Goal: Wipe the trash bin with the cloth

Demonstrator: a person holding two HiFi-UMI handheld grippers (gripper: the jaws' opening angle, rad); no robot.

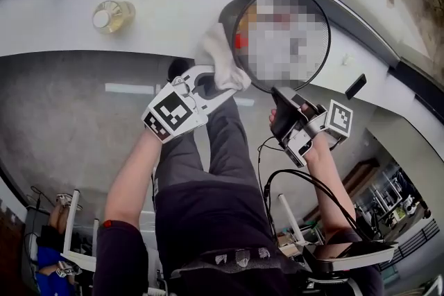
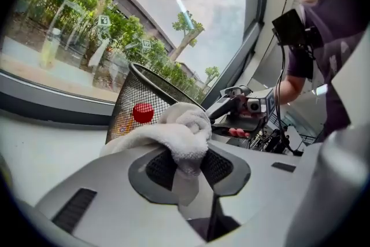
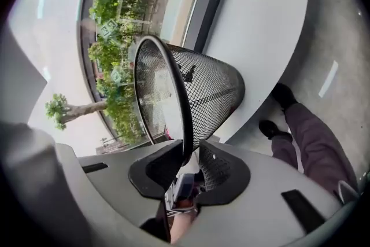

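**Trash bin (image 3: pixel 217 87) tipped over, cloth (image 2: pixel 179 133) at its side**

The bin lies tilted on the counter (image 1: pixel 55 24), mouth toward the person; the right tool (image 3: pixel 191 168) is clamped on its rim; the left tool (image 2: pixel 188 166), clamped on the cloth, holds it at the bin's outer wall beside the rim; one bin, one cloth, two tools.

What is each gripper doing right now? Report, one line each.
Left gripper: jaws closed on the white cloth.
Right gripper: jaws closed on the rim of the black mesh trash bin.
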